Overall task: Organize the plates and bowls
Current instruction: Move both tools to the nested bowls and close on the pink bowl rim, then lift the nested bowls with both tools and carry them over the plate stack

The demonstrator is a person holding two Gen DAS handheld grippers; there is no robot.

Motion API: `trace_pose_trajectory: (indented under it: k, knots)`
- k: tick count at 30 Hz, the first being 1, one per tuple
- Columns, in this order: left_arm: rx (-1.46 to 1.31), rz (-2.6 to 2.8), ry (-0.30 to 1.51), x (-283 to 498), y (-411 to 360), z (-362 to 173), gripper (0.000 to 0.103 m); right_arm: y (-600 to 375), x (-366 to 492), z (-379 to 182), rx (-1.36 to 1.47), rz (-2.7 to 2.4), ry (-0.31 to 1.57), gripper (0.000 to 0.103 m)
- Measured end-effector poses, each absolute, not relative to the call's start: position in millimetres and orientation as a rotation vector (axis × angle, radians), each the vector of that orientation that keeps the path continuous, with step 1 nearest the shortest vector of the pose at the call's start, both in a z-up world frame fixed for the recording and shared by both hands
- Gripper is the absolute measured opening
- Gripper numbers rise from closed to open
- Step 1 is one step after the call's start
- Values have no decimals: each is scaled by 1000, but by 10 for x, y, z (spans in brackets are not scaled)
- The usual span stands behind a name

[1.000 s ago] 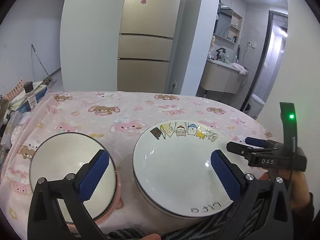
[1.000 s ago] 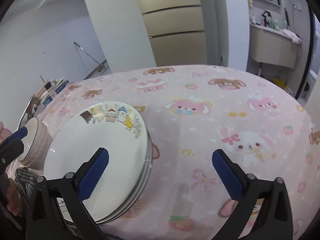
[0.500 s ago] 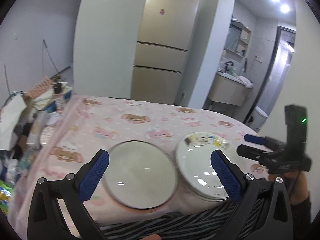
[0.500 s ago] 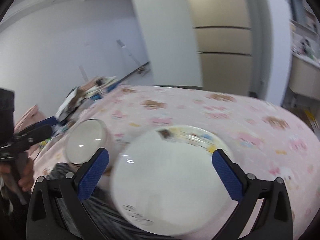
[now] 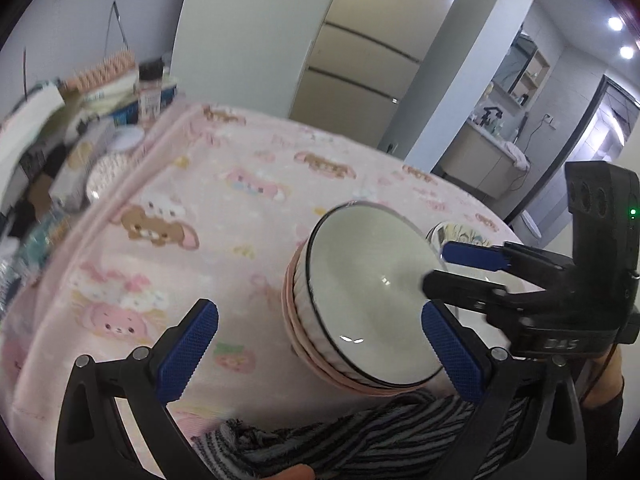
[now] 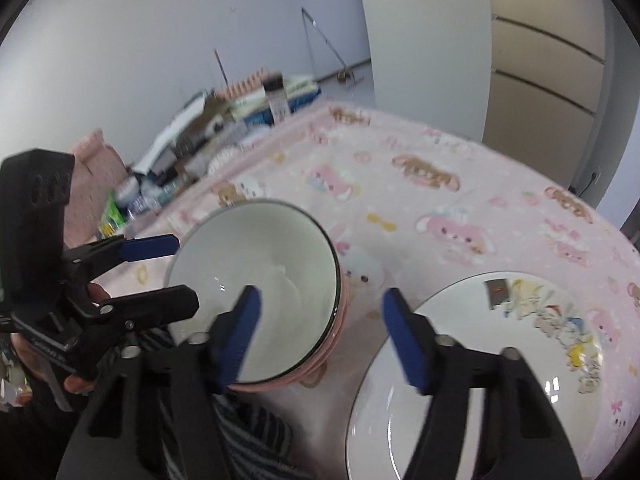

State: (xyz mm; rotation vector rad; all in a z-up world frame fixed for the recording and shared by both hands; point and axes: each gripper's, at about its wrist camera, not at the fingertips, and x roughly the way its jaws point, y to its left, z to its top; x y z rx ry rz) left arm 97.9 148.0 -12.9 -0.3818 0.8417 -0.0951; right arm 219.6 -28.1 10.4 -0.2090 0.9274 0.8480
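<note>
**Bowls stacked at the near edge, both grippers empty**

White ceramic bowl with a dark rim sits on top of a pink-sided bowl stack, at the near edge of the pink cartoon-print tablecloth. Just right of it lies the white dinner plate with cartoon figures on its rim, seemingly atop another plate.

Your left gripper is spread wide, holding nothing; its right finger overlaps the bowl's near right side, contact unclear. Your right gripper is also spread and empty, its left finger over the bowl's right rim, its right finger over the plate's left edge. In the left view its fingers reach across the bowl's right side.

Risks from here, as I judge them:
- Stack sits close to the table edge, above your striped sleeve or garment. A sideways nudge from either finger could slide it off.
- Both grippers crowd the same bowl. Closing both at once could clash fingers or tip the top bowl.
- Glazed rim looks slick; a shallow pinch could slip.
- Loose cloth may drag under a pushed stack.
- Cluttered items at far left leave little room that side.
</note>
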Motion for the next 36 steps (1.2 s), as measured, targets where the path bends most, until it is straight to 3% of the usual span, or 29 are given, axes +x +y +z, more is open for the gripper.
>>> trace_pose_trajectory:
  k: [2, 4, 13, 30, 36]
  knots:
    - [-413, -111, 873, 1037, 1498, -238, 99, -226, 2251, 10, -227, 841, 949, 48]
    - [-424, -104, 901, 1076, 1501, -321, 86, -151, 2293, -50, -251, 839, 959, 45]
    - [-466, -162, 939, 1183, 1482, -551, 61, -61, 2396, -275, -275, 890, 999, 46]
    - [-353, -86, 862, 1023, 1300, -446, 43, -77, 2156, -303, -310, 950, 965, 44]
    - [-293, -57, 830, 950, 1243, -434, 37, -190, 2157, -254, -252, 953, 954, 33]
